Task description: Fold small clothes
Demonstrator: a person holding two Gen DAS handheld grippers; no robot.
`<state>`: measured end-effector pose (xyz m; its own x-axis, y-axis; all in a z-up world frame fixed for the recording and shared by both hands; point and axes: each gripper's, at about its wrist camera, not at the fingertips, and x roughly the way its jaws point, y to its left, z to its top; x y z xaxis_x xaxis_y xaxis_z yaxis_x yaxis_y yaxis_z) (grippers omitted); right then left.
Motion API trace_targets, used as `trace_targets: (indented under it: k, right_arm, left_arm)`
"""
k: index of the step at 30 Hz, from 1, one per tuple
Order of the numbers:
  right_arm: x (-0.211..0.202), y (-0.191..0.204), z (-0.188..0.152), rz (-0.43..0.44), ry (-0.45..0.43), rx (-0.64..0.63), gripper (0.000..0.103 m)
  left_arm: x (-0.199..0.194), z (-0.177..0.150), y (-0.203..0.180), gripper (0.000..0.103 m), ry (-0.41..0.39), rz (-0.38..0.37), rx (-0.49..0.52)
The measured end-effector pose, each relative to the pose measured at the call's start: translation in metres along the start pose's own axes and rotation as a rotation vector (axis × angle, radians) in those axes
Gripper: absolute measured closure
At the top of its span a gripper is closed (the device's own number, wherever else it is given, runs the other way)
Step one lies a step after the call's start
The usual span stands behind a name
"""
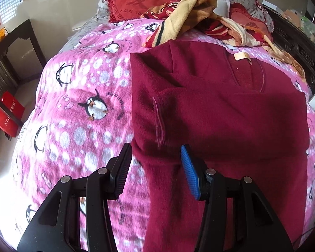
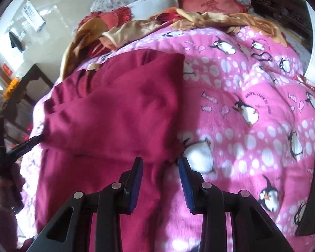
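From the left wrist, the dark red garment (image 1: 220, 109) lies partly folded on the pink penguin blanket (image 1: 79, 96), sleeves laid across its body and a tan label near the collar. The left gripper (image 1: 156, 168) hangs over the garment's lower left edge, fingers apart, nothing pinched between them. A yellow-and-red cloth (image 1: 191, 10) is heaped beyond.

From the right wrist, the right gripper (image 2: 160, 172) sits at the garment's (image 2: 115, 113) right edge with its fingers apart; motion blur makes it hard to say whether fabric touches a pad.
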<state>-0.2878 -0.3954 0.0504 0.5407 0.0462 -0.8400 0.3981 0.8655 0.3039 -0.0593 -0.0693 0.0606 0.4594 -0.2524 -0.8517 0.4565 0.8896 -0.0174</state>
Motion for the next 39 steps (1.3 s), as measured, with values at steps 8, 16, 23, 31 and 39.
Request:
trace_targets:
  k: [8, 16, 23, 31, 39]
  right_arm:
    - [-0.038, 0.005, -0.04, 0.071, 0.079, -0.048, 0.064]
    - [-0.034, 0.018, -0.1, 0.115, 0.174, -0.079, 0.06]
    - [-0.042, 0.022, -0.15, 0.166, 0.219, -0.065, 0.06]
    - [-0.047, 0.026, -0.18, 0.268, 0.204, -0.039, 0.055]
    - [-0.052, 0.022, -0.185, 0.333, 0.214, -0.03, 0.054]
  left_arm:
    - [-0.034, -0.055, 0.008, 0.055, 0.05, -0.051, -0.006]
    - [-0.06, -0.11, 0.021, 0.055, 0.112, -0.076, 0.024]
    - [-0.077, -0.151, 0.027, 0.055, 0.179, -0.124, 0.026]
    - [-0.089, -0.186, 0.032, 0.055, 0.265, -0.127, 0.038]
    - [-0.09, -0.202, 0.033, 0.055, 0.304, -0.132, 0.022]
